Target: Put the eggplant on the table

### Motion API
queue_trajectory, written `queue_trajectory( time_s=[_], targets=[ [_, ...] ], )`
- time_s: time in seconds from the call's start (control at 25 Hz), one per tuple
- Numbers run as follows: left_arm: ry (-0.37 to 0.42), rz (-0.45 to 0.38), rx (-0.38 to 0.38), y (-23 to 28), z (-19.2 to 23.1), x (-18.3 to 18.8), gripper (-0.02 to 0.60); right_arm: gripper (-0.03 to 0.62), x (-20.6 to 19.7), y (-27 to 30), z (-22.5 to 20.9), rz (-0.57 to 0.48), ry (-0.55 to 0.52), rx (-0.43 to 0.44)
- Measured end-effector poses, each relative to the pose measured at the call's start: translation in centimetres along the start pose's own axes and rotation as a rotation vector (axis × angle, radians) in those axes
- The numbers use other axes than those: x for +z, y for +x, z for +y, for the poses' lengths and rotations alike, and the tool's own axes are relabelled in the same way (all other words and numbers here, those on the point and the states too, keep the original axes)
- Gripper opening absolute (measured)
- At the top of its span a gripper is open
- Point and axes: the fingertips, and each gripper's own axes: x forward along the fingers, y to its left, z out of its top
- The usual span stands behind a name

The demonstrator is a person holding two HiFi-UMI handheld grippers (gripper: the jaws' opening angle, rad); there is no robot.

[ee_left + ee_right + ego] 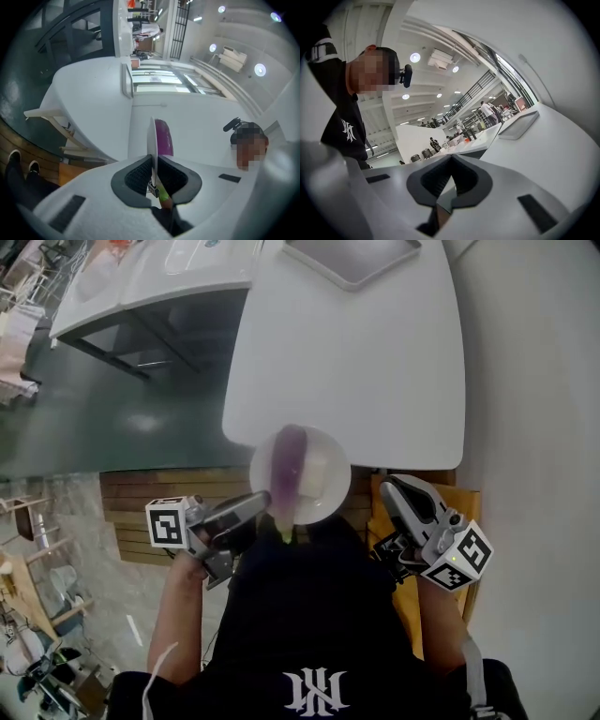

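White table (375,362) extends toward 12 o'clock, with a tray (352,254) at its far end. At the near edge, a plate (337,486) carries the eggplant (291,460), its long axis running 12 to 6 o'clock with the green stem at 6. Left gripper (261,505) is clamped on the plate rim. Right gripper (397,487) is closed and empty.

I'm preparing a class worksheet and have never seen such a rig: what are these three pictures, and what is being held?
No robot: a person holds a two-jaw gripper in each hand. One picture looks down from a head camera; the other two ride on the grippers. The left gripper is shut on the rim of a white plate carrying a purple eggplant, at the near edge of a white table with a grey tray. The right gripper is shut, empty.
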Motion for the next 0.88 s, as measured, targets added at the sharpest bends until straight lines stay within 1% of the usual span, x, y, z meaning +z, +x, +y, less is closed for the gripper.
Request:
queue_trajectory(
  time_s=[0.16, 0.32, 0.4, 0.56, 0.6, 0.64, 0.68, 0.72, 0.88],
  targets=[
    [0.015, 0.022, 0.005, 0.6, 0.0, 0.1, 0.023, 0.003, -0.9, -0.9, -0.5, 0.012, 0.010, -0.026],
    [0.009, 0.050, 0.014, 0.5, -0.3, 0.2, 0.023, 0.006, 0.1, -1.2, -0.2, -0.049, 0.029, -0.022],
    [-0.009, 0.061, 0.017, 0.8, -1.2, -0.1, 0.023, 0.006, 0.9, -1.6, 0.0, -0.075, 0.028, -0.040],
    [-0.030, 0.097, 0.022, 0.5, -3.0, -0.3, 0.023, 0.008, 1.7, -1.4, 1.6, -0.077, 0.007, -0.092],
    [-0.031, 0.107, 0.019, 0.4, -3.3, -0.2, 0.023, 0.016, 1.7, -1.2, 2.0, -0.076, 0.007, -0.096],
    [-0.036, 0.115, 0.013, 0.3, -3.3, -0.2, 0.023, 0.046, 1.6, -1.0, 2.4, -0.074, 0.007, -0.098],
    [-0.044, 0.120, 0.006, 0.2, -3.3, -0.3, 0.023, 0.094, 1.5, -0.9, 2.8, -0.071, 0.006, -0.099],
    [-0.053, 0.123, -0.002, 0.2, -3.2, -0.5, 0.023, 0.117, 1.3, -1.0, 3.2, -0.069, 0.004, -0.103],
    [-0.073, 0.133, -0.025, -0.1, -2.8, -0.6, 0.023, 0.117, 1.0, -1.6, 4.1, -0.076, -0.011, -0.139]
  ],
)
